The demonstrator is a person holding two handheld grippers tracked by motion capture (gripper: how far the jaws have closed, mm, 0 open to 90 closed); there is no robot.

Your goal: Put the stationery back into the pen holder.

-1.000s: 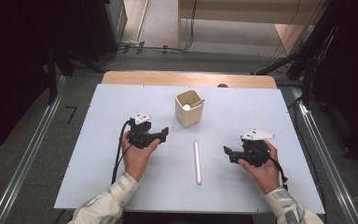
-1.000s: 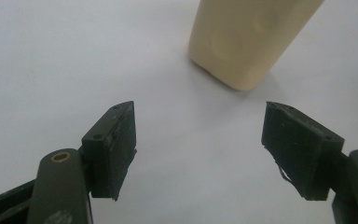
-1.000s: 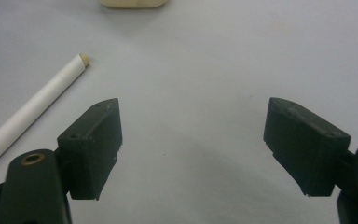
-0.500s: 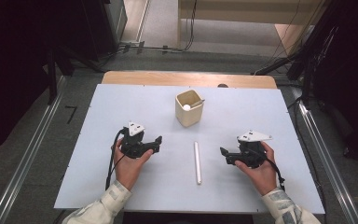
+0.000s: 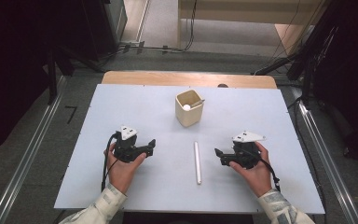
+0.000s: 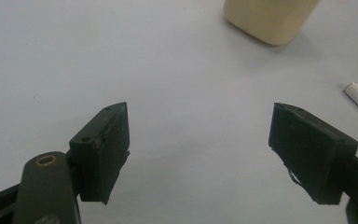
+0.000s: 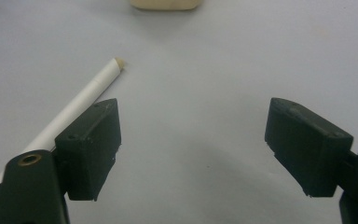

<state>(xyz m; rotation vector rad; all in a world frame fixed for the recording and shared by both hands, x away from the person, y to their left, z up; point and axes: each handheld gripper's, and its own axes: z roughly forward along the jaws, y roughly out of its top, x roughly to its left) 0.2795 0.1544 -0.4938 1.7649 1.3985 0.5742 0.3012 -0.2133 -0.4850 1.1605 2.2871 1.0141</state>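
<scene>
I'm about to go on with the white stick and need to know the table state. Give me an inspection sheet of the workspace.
Surface: pale table top, flat and bare around the work.
Job's things: white stick lying flat between the hands; beige cup upright behind it, holding a stick with a round white end.
Clutter: nothing seen.
Grippers: left gripper with jaws wide after just opening, nothing between them; right gripper open, empty, the stick beside its jaw.
Cables: black cable loops from the left gripper; another trails from the right.
Surroundings: grey floor, rails along both sides, dark equipment beyond.

Pale table (image 5: 121,121) on grey floor (image 5: 37,154); dark surroundings; wooden furniture (image 5: 242,9) behind.
</scene>
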